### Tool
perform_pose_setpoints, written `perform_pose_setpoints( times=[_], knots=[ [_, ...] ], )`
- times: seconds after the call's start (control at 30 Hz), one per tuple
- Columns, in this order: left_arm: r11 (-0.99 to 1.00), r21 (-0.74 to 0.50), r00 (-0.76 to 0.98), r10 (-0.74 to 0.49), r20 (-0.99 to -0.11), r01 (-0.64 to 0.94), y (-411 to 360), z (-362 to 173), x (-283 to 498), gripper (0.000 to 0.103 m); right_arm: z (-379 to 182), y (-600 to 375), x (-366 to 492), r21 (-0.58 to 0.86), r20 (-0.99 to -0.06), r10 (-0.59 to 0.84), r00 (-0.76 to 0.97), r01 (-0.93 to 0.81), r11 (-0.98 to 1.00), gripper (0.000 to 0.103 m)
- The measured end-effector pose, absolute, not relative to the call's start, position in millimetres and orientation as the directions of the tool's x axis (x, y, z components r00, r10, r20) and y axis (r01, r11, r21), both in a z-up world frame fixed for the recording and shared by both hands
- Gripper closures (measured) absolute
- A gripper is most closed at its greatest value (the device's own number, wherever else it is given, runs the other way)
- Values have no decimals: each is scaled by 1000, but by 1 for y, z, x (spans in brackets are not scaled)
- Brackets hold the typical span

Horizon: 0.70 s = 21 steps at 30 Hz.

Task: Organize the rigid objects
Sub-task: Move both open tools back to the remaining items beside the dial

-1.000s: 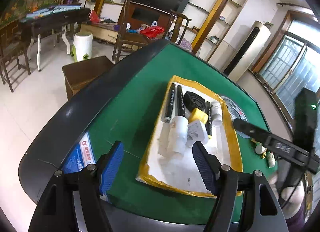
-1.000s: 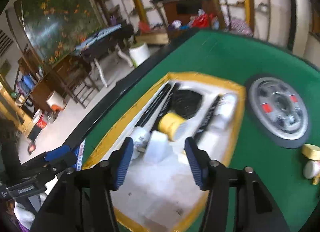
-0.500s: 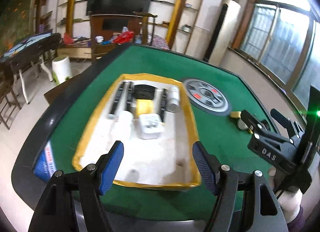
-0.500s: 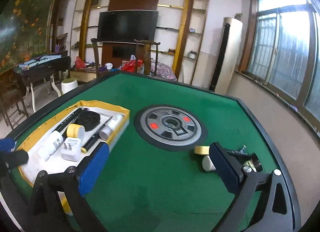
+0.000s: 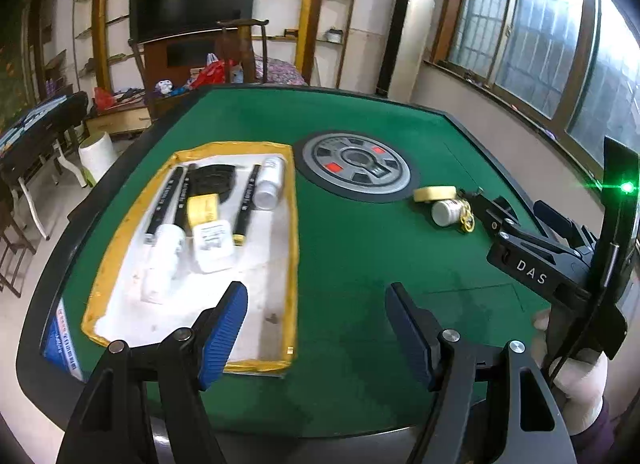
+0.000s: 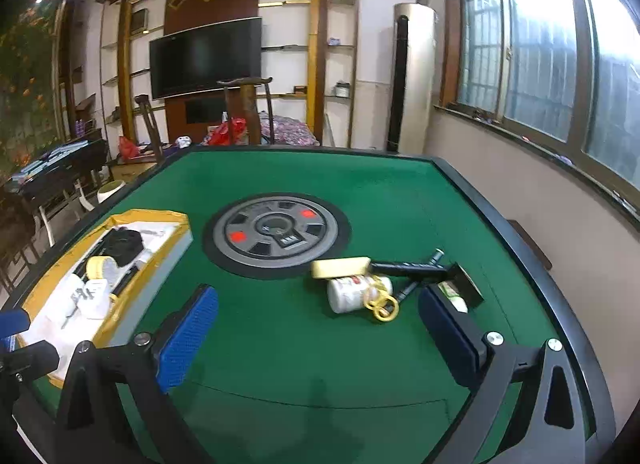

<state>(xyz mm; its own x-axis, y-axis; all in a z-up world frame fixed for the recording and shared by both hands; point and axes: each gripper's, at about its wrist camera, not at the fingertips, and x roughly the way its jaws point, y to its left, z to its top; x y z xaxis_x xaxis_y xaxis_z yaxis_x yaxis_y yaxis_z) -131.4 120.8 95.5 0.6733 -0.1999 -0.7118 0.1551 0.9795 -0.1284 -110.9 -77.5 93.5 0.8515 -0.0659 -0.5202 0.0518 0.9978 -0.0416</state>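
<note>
My right tongs (image 6: 316, 336) stand wide and empty, aimed at the loose pile ahead, which I judge is next: a white bottle (image 6: 352, 293) just beyond the fingertips, yellow tape roll (image 6: 340, 266) behind it. My left tongs (image 5: 316, 332) are partly open, empty, beside the yellow-rimmed tray (image 5: 294, 224) on the tabletop (image 6: 380, 200).

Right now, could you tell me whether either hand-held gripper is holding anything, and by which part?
Nothing is held: the left hand-held gripper and the right hand-held gripper are both open and empty above the green table.
</note>
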Motion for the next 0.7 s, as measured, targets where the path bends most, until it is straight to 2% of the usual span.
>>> perform_pose_setpoints(
  times=[0.53, 0.63, 0.7],
  knots=[
    [976, -95, 628, -200, -752, 197, 79, 85, -126, 28, 71, -122, -103, -12, -575, -77, 814, 86, 996, 3],
    [972, -114, 610, -217, -762, 204, 76, 82, -120, 28, 76, -145, -93, 50, -599, -26, 800, 69, 996, 3],
    [968, -137, 595, -238, -768, 211, 75, 81, -115, 28, 82, -176, -79, 138, -614, 11, 789, 94, 986, 3]
  ],
)
